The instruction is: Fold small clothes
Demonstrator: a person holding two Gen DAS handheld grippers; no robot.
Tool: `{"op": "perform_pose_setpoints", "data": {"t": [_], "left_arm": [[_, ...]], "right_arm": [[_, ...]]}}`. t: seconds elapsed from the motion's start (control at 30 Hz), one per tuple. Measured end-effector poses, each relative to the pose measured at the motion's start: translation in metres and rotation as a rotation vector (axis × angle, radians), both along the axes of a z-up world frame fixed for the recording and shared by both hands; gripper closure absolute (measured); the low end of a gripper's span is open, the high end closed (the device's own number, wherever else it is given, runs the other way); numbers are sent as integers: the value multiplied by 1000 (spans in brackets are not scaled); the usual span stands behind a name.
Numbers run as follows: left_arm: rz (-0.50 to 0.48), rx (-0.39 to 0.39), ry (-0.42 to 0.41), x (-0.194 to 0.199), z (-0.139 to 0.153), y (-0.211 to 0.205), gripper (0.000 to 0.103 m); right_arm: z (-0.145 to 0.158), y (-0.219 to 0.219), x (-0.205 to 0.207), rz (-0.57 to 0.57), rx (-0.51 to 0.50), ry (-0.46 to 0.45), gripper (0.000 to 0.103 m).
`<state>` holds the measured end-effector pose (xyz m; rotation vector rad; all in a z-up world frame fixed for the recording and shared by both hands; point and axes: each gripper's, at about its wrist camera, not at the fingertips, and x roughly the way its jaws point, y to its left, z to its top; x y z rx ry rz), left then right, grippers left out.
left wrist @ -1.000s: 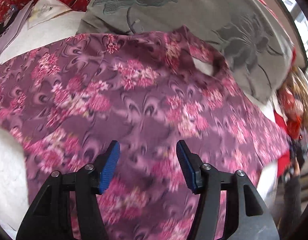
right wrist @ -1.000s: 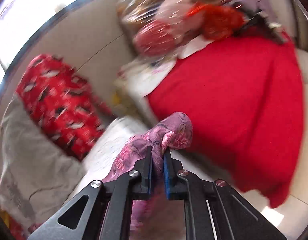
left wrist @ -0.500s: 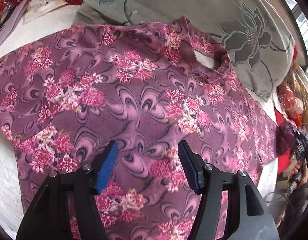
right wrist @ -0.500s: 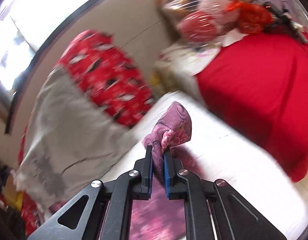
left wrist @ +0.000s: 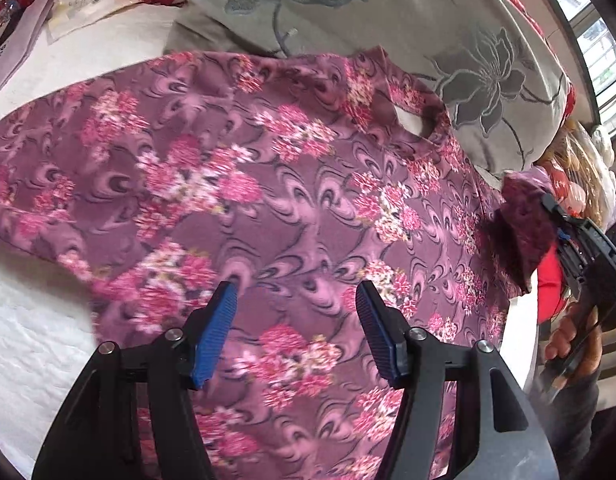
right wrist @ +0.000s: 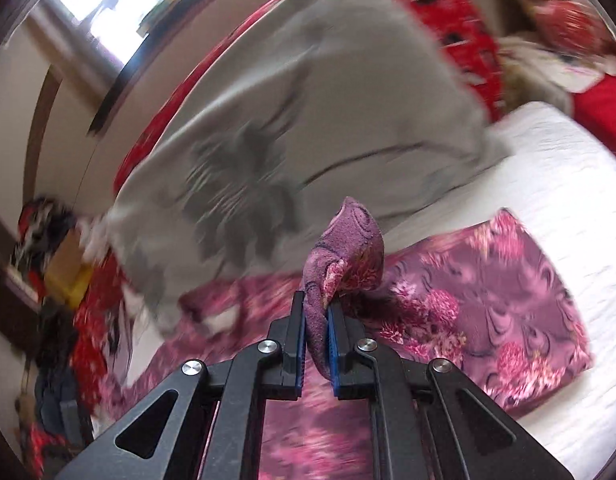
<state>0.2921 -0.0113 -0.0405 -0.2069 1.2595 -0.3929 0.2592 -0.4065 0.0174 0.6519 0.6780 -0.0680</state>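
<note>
While the right tool (right wrist: pixel 317 322) clenches a sleeve end of the floral top (left wrist: pixel 292 208) spread on the bed (right wrist: pixel 556 168) ahead, the left tool (left wrist: pixel 296 320) hovers released; carry the sleeve inward, flat across the body.

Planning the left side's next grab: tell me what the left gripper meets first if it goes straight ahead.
The left gripper, jaws open, points at the floral purple garment spread on the white bedding. It would likely meet that fabric first; the gap is unclear.
</note>
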Motion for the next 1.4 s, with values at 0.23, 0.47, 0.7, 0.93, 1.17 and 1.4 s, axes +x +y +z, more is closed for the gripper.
{"op": "perform_pose_setpoints", "data": {"t": [0.23, 0.47, 0.7, 0.93, 1.17, 1.4], "left_arm": [[15, -26, -4, 2, 9, 29, 42], [-3, -52, 19, -4, 8, 30, 42], [-117, -126, 84, -9, -2, -17, 41], [-45, -184, 173, 15, -20, -63, 41], [50, -193, 34, 20, 6, -43, 98], [108, -152, 2, 15, 9, 8, 99]], "right_arm": [[-9, 108, 30, 193, -42, 33, 94], [-48, 195, 33, 351, -8, 183, 79], [-49, 182, -29, 371, 0, 196, 65], [-41, 89, -82, 173, 41, 185, 64], [-34, 8, -121, -30, 78, 141, 64], [-49, -49, -120, -180, 97, 145, 63]]}}
